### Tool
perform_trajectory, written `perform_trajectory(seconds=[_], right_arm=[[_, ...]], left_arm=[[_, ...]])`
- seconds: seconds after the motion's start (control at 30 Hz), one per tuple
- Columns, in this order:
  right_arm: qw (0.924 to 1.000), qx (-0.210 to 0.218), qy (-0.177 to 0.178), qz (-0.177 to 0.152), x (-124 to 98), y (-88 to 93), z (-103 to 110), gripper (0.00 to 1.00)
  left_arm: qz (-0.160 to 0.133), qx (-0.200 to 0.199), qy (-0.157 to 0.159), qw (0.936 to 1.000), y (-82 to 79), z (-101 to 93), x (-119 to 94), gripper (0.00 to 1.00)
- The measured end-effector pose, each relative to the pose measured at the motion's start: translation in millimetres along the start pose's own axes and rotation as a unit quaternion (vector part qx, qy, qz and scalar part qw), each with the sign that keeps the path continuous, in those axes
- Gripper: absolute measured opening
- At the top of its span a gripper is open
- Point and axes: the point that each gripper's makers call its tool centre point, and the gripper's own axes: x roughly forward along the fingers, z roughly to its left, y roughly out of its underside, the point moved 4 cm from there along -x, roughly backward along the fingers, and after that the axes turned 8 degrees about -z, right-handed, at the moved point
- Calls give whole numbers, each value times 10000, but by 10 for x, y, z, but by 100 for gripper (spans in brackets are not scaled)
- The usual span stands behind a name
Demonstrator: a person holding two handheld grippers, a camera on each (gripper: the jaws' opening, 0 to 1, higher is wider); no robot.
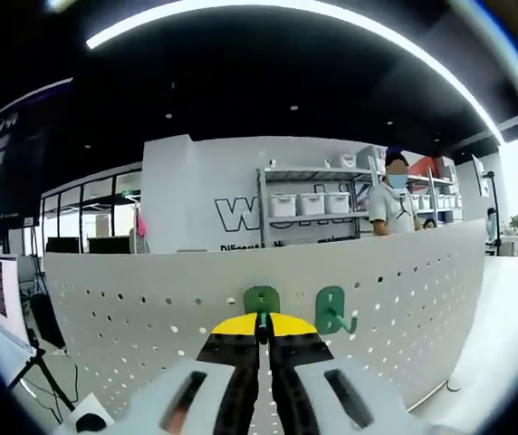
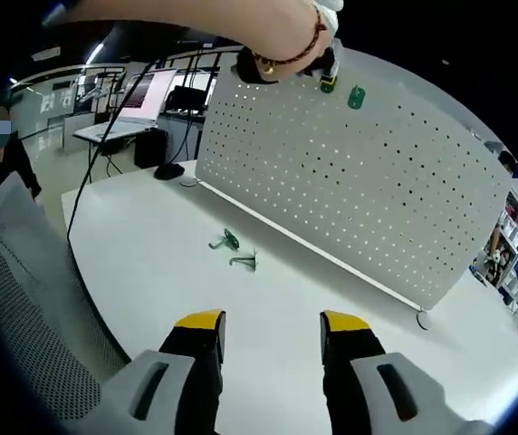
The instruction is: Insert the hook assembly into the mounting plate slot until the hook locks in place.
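Note:
A white perforated mounting plate (image 1: 123,299) stands upright on the table. In the left gripper view my left gripper (image 1: 262,328) is shut on a green hook (image 1: 261,300), pressed against the plate near its top edge. A second green hook (image 1: 331,310) hangs in the plate just to the right. The right gripper view has the plate (image 2: 359,190) from the side, with a hand holding the left gripper (image 2: 324,71) at the plate's top beside the hung hook (image 2: 356,96). My right gripper (image 2: 271,324) is open and holds nothing, above the table. Two loose green hooks (image 2: 226,241) (image 2: 244,262) lie before the plate.
The white table (image 2: 150,263) spreads in front of the plate, with a grey mesh chair (image 2: 33,308) at its left edge. A black cable (image 2: 105,145) runs down to the table's far corner. A person (image 1: 393,201) stands by shelves behind the plate.

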Motion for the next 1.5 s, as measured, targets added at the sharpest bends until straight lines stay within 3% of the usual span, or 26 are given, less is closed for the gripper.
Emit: perform_trajectory(seconds=[0.1,0.17,0.33,0.97,1.23,1.33,1.37,1.5], right_arm=[[10000,16,6,-15,-3,-4,-5,39],[10000,9,-15,-11,-2,5,1,39],[10000,32,-21,-5,2,4,4,38],[10000,59,-48,6,26,-9,22,37],[10000,46,-38,40,26,11,13,37],[10000,42,-23,35,25,13,7,37],[10000,45,-22,39,25,14,7,37],[10000,37,-6,31,26,13,1,37]], left_arm=[[-6,49,-9,10000,19,-22,14,2],[-161,-47,2,9999,-14,-46,26,2],[-80,84,-93,9999,37,-50,29,2],[-11,-207,-375,9991,114,31,130,2],[43,-271,-260,9993,129,30,138,2],[208,-616,-81,9979,140,28,119,4],[180,-542,-56,9984,121,43,117,4],[105,-318,81,9994,19,46,38,16]])
